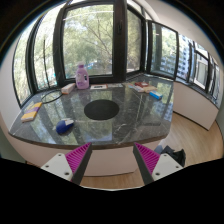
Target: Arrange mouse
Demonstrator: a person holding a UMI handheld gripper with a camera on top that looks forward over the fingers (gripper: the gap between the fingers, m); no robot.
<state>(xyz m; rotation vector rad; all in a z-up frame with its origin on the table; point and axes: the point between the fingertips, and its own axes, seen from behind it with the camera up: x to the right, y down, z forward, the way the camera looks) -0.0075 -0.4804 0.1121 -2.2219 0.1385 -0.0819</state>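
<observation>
Your gripper (pixel 112 160) hangs back from the table (pixel 140 130), its fingers spread apart with nothing between the pink pads (pixel 78 156). This stand-off keeps the whole tabletop in sight, which suits a first survey before any approach.

Locate the mouse (pixel 65 126): a small blue object resting on the dark marbled top near the table's front edge, beyond the left finger and well apart from it. Its shape is too small to confirm in detail. A round black mat (pixel 104 109), probably the mouse pad, lies at the table's centre, apart from the mouse; judge this the likely destination.

Note the pink bottle (pixel 82 76) standing upright at the far edge by the windows, and the coloured items (pixel 32 110) at the left edge. Both sit clear of a direct line to the mouse.
</observation>
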